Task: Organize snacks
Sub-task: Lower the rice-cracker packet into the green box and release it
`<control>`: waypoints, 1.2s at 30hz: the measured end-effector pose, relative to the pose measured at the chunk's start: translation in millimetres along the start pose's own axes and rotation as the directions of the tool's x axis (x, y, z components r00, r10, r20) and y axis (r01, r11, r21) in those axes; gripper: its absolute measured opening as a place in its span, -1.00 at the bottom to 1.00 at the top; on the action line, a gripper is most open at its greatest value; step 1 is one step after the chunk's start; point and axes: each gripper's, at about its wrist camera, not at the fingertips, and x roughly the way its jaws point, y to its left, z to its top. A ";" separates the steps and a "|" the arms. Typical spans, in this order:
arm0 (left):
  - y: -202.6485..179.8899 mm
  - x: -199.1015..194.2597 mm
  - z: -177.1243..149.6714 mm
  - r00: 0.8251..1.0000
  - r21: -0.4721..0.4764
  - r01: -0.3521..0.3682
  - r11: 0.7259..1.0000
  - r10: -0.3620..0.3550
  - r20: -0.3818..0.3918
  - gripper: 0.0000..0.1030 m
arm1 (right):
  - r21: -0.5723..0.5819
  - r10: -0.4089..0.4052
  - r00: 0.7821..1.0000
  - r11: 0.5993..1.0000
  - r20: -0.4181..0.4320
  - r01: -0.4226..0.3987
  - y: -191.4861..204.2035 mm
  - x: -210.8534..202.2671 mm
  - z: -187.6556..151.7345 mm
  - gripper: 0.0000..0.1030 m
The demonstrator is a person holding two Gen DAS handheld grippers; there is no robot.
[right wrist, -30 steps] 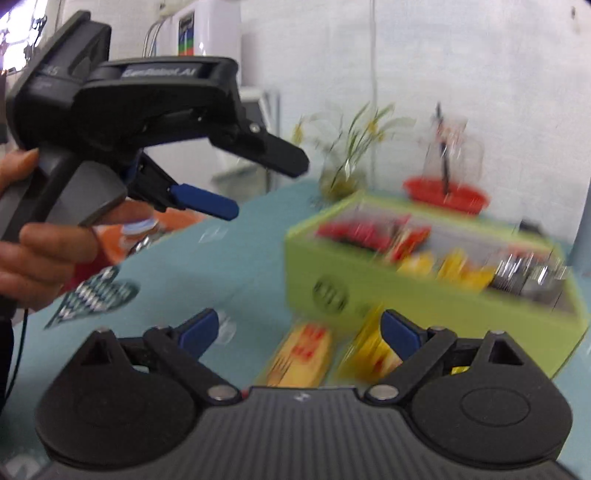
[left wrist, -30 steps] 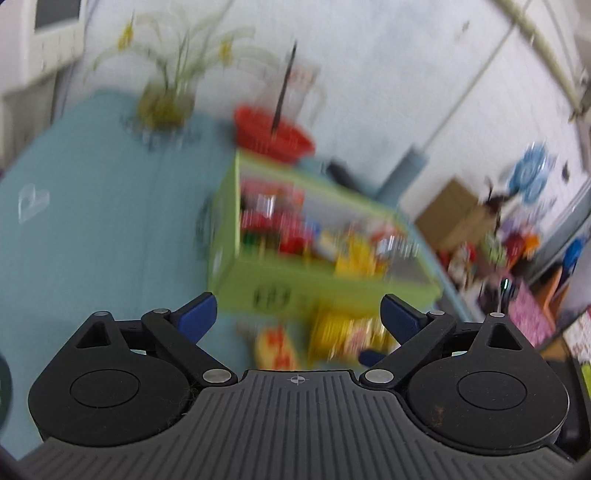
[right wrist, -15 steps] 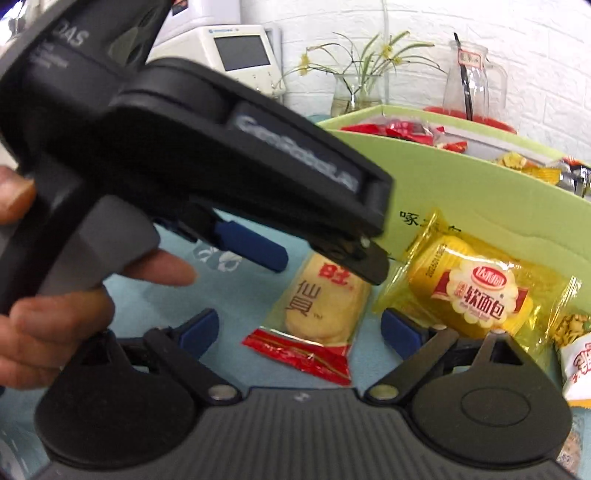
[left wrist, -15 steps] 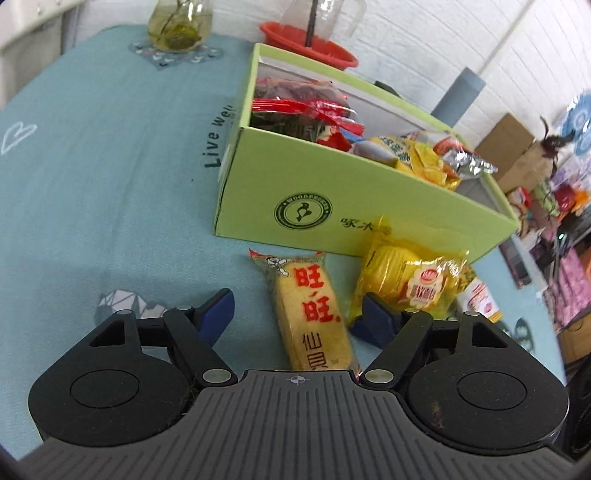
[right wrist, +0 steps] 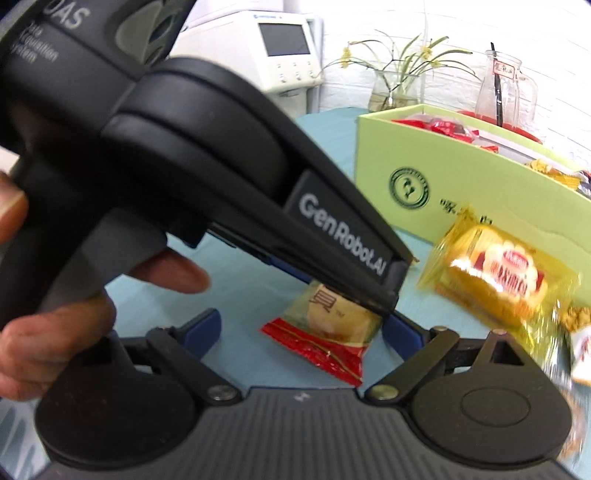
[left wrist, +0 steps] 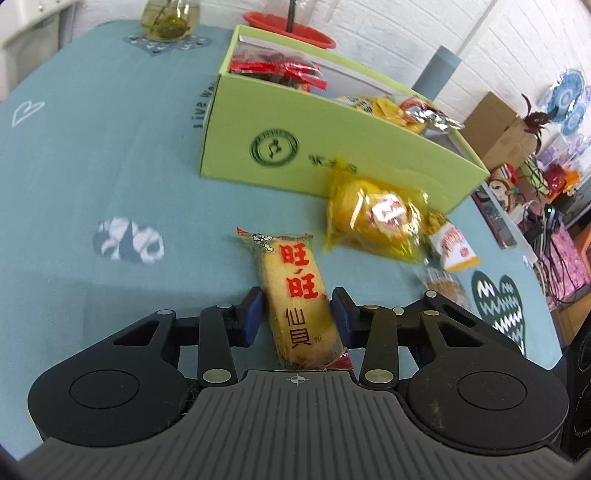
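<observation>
Left gripper (left wrist: 297, 314): my jaws are closing on the rice cracker packet (left wrist: 297, 295); half a second ago they stood wide either side of it, now the blue pads (left wrist: 253, 314) sit right against its long edges, though I cannot tell whether they squeeze yet
Rice cracker packet: lies flat on the teal tablecloth (left wrist: 92, 147), lengthwise between my left fingers, its red sealed end toward the gripper body; not lifted yet
What that means: I judge this the start of the pick; once the grip is firm the packet can go up and over into the box
Right gripper (right wrist: 301, 332): jaws apart, holding nothing; it hovers just behind the same packet, with my left gripper crossing its view and a hand (right wrist: 55, 332) on the grey handle
Green box (left wrist: 332, 147): open-topped, standing just beyond the loose snacks; red-wrapped packets (left wrist: 277, 70) fill the far-left end, yellow bags (left wrist: 376, 107) and a silvery wrapper (left wrist: 432, 114) lie toward the right
Still outside: a yellow cake packet (left wrist: 376, 221) leaning at the box's front wall; a small orange-and-white sachet (left wrist: 454, 247) just beside it; another clear packet (left wrist: 443, 284) nearer me
Behind the box: a red basket (left wrist: 291, 27) and a glass vase (left wrist: 168, 20)
Progress: box partly filled; several snacks left to move
</observation>
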 end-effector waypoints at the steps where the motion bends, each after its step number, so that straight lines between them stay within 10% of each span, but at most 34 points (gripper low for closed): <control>1: -1.7 -3.8 -7.0 1.000 -0.005 0.006 1.000 -0.006 0.002 -0.59 | -0.006 0.002 1.000 1.000 -0.002 -0.002 3.4 -5.2 -4.5 0.84; 4: -3.0 -12.8 -16.1 0.999 -0.017 0.050 0.999 -0.050 0.002 -0.16 | 0.004 0.002 1.000 1.000 0.010 -0.002 6.8 -17.7 -15.8 0.82; 9: 6.5 -11.7 -6.4 0.999 -0.047 0.039 0.998 -0.039 0.000 -0.10 | 0.048 -0.066 0.998 0.997 0.019 0.065 -0.7 -15.8 -15.9 0.83; 13: 2.1 -11.5 -12.1 0.999 -0.015 0.034 0.999 -0.034 -0.003 -0.57 | 0.021 -0.075 0.997 0.997 0.035 0.074 6.6 -22.3 -15.9 0.17; 18: -2.8 -18.2 -2.6 0.998 -0.036 0.057 0.998 -0.056 0.031 -0.59 | 0.014 -0.071 0.996 0.997 0.051 0.071 -2.1 -31.6 -5.6 0.14; 26: -42.4 -39.9 111.4 0.975 0.066 0.084 0.994 -0.096 0.203 -0.56 | -0.084 -0.171 0.960 0.977 0.221 0.193 -50.4 -41.3 84.6 0.18; 36: -44.5 70.8 207.6 0.991 0.056 0.013 0.998 -0.020 0.129 -0.50 | -0.042 -0.177 0.980 0.983 0.090 0.181 -153.7 41.3 141.4 0.21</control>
